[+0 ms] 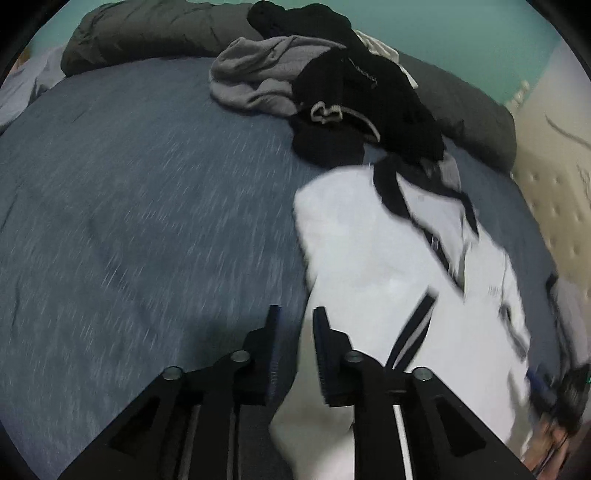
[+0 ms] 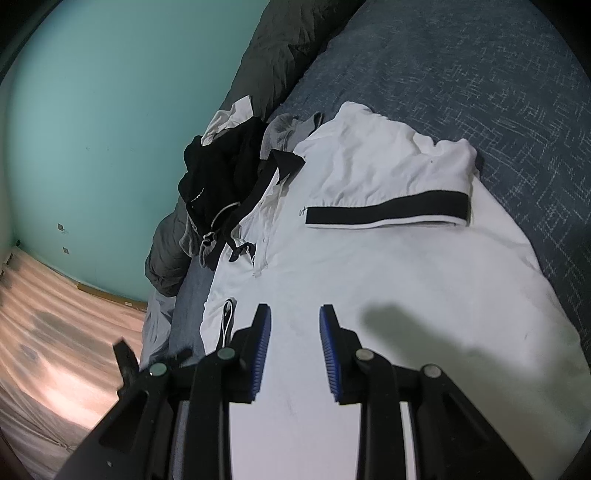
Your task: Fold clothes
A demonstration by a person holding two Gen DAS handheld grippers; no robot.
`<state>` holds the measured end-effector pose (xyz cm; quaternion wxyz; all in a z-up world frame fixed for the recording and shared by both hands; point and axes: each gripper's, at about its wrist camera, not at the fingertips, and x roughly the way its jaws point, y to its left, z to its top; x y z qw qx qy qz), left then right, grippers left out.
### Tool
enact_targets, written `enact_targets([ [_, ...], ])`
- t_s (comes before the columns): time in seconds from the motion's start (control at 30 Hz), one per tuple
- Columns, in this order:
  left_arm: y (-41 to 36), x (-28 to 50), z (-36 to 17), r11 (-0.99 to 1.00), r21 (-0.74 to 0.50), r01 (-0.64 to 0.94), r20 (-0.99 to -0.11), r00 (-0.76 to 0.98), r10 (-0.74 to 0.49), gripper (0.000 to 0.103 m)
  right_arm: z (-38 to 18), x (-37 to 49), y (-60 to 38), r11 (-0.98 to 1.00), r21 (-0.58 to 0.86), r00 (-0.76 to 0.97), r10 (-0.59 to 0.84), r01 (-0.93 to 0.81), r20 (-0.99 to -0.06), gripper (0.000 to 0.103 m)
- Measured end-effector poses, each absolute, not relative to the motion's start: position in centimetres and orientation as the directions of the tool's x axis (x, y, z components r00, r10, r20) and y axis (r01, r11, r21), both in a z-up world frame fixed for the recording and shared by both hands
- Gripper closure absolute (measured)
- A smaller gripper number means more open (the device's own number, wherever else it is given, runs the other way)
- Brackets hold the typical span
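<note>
A white shirt with black trim lies spread on the blue bedspread. In the right wrist view the shirt fills the middle, and one sleeve with a black cuff band is folded across its chest. My left gripper hovers over the shirt's left edge. Its jaws stand a little apart with no cloth pinched; this view is blurred. My right gripper stands open just above the shirt's lower part, with nothing between its fingers.
A heap of black and grey clothes lies beyond the shirt's collar, also in the right wrist view as a heap. A dark olive duvet runs along the teal wall. The bed's edge drops to a pale floor.
</note>
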<state>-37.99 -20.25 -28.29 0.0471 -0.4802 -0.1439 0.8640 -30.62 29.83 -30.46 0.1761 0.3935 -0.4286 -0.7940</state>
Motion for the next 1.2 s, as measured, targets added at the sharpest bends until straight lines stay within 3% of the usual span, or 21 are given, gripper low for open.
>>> enact_targets([
  [0.1, -19.7, -40.9, -28.2, -0.954, -0.289, 0.073, -0.823, -0.528, 0.209, 0.068, -30.8, -30.7, 30.1, -0.568, 0.821, -0.625, -0.618, -0.064, -0.477, 0.076],
  [0.4, -19.6, -48.0, -30.2, -0.951, -0.276, 0.140, -0.847, -0.504, 0.172, 0.069, -31.4, -31.2, 30.8, -0.557, 0.827, -0.622, -0.620, -0.080, -0.478, 0.075],
  [0.47, -19.7, -48.4, -30.6, -0.944, -0.290, 0.155, -0.847, -0.501, 0.178, 0.073, -31.4, -31.4, 30.7, -0.556, 0.828, -0.621, -0.622, -0.080, -0.477, 0.075],
  [0.6, -19.2, -49.2, -31.3, -0.947, -0.274, 0.167, -0.854, -0.495, 0.159, 0.100, -31.5, -31.3, 30.8, -0.551, 0.831, -0.618, -0.625, -0.083, -0.477, 0.075],
  [0.8, -19.4, -49.7, -30.7, -0.946, -0.239, 0.221, -0.842, -0.532, 0.089, 0.101, -31.4, -31.3, 30.8, -0.549, 0.832, -0.619, -0.627, -0.080, -0.473, 0.075],
  [1.2, -19.9, -50.8, -30.3, -0.907, -0.307, 0.290, -0.830, -0.548, 0.106, 0.100, -31.4, -31.2, 30.8, -0.548, 0.833, -0.616, -0.629, -0.080, -0.474, 0.075],
])
